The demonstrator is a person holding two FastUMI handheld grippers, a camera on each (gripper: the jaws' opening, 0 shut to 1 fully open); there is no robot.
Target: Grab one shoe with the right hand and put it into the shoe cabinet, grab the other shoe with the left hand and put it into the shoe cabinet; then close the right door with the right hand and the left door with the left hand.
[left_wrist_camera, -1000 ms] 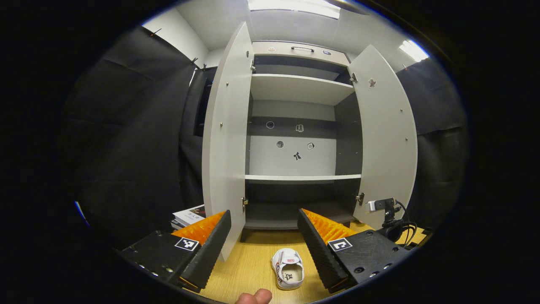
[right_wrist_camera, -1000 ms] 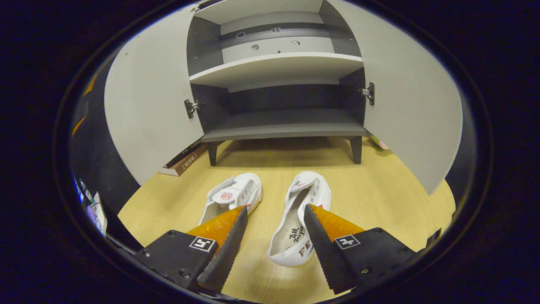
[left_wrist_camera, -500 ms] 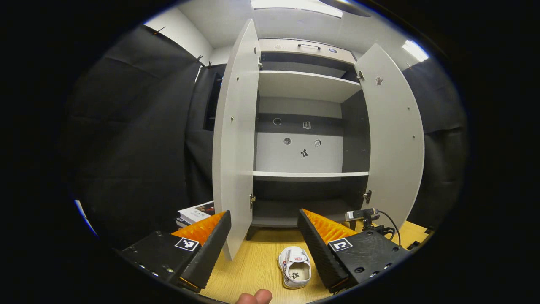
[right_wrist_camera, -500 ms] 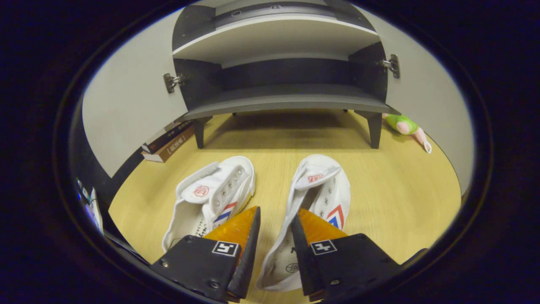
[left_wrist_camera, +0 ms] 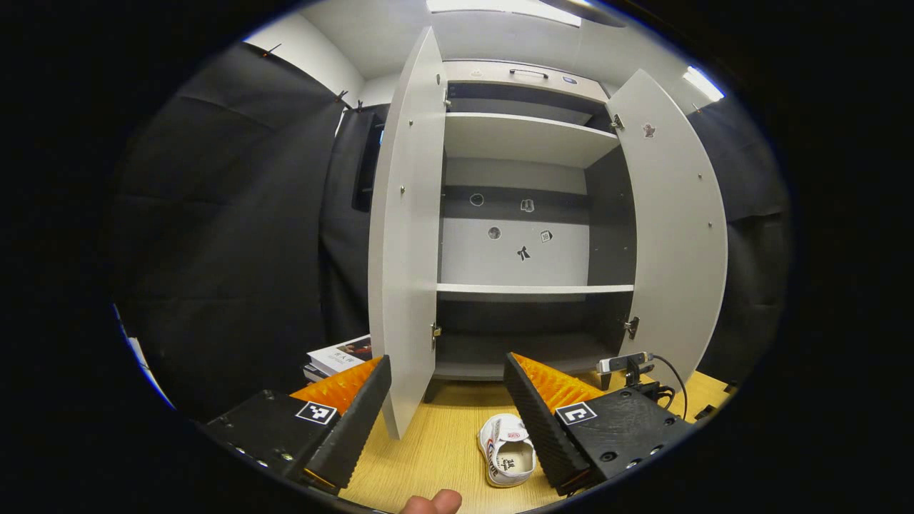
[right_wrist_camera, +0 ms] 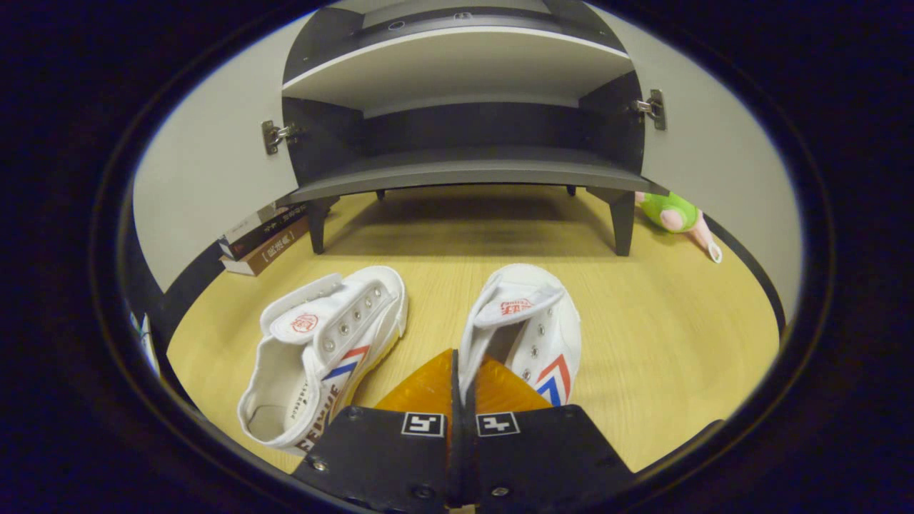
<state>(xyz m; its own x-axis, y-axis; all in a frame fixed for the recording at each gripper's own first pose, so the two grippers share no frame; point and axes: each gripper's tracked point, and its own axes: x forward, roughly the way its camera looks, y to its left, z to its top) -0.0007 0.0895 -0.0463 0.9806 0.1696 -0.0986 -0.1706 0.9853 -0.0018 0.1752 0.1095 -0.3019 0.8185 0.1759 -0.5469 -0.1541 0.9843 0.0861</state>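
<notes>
The right gripper (right_wrist_camera: 460,371) is clamped on the side wall of the right white canvas shoe (right_wrist_camera: 525,332). The left gripper (left_wrist_camera: 446,400) is held wide open before the open grey shoe cabinet (left_wrist_camera: 532,289).

Each gripper has a black, blocky body carrying small square black-and-white markers and round screw heads: the left gripper (left_wrist_camera: 448,408) and the right gripper (right_wrist_camera: 460,385). The left one's fingers (left_wrist_camera: 357,421) are wedge-shaped with ribbed, saw-toothed faces.

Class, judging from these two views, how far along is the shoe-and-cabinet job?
Nothing is stowed yet: the shoe cabinet has bare shelves and both doors open. In hand: the right hand-held gripper is clamped on the right shoe's side wall. Left: the left shoe on the floor, the open left hand-held gripper idle, both doors.
</notes>
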